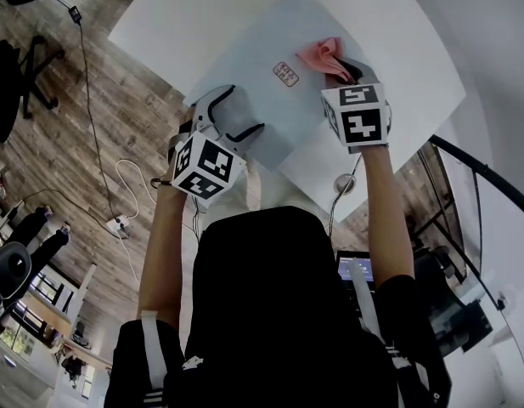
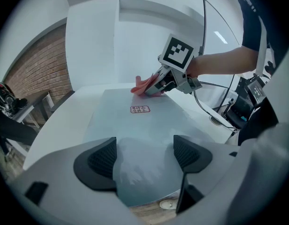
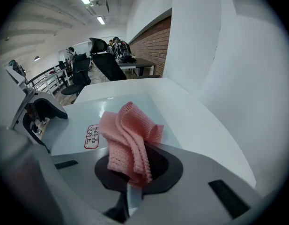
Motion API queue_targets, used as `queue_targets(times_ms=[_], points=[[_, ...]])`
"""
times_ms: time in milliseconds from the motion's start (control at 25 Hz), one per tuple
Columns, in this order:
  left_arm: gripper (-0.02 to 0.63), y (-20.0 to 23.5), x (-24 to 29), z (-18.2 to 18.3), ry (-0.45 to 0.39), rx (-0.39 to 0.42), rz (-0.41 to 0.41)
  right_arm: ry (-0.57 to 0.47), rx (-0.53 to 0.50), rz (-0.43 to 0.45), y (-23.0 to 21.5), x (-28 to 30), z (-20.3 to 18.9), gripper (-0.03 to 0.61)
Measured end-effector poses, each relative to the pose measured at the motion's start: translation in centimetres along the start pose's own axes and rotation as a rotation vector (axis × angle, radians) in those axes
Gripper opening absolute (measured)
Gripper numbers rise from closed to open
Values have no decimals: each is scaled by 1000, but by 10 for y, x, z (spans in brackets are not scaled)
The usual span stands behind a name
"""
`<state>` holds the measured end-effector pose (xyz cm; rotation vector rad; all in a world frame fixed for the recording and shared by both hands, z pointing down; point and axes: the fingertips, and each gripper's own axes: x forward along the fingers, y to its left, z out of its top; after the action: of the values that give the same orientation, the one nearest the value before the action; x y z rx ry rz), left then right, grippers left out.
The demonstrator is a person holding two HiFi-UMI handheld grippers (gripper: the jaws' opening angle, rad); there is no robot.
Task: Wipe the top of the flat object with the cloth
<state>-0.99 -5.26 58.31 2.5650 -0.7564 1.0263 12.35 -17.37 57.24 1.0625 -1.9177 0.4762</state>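
The board (image 1: 245, 66) is a thin, smooth, pale grey-blue rectangle with a dull sheen. It lies flat on the white table (image 1: 185, 15) in the upper middle of the head view. A small red-edged label (image 1: 285, 74) with rounded corners sits on its top.

The right gripper (image 1: 345, 70) is clenched on the cloth (image 1: 321, 55) at the board's upper right. In its own view the cloth (image 3: 128, 135) is pink with a coarse, waffle-like knit. It is bunched into soft folds that stand up out of the dark pads, right of the label (image 3: 92, 136). The cloth's free end touches the board (image 3: 88, 111).

The left gripper (image 1: 245, 109) is at the board's lower left edge, its jaws spread wide and gripping nothing. In the left gripper view the ribbed black pads (image 2: 103, 158) flank the board's (image 2: 139, 125) near edge. The cloth (image 2: 143, 84) shows at the far side.
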Motion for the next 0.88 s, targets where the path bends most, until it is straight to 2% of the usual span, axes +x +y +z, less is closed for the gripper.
queue_targets(times_ms=[200,480,880], points=[[373,0,0,0,-1,1,0,-3,36,-17,-9,-2,-2,44],[373,-1,1,-1,0,0,0,1,22,-30,-10,-1,-4,44],[373,0,0,-1,0,1,2,-9,12,24,9,1,2,44]])
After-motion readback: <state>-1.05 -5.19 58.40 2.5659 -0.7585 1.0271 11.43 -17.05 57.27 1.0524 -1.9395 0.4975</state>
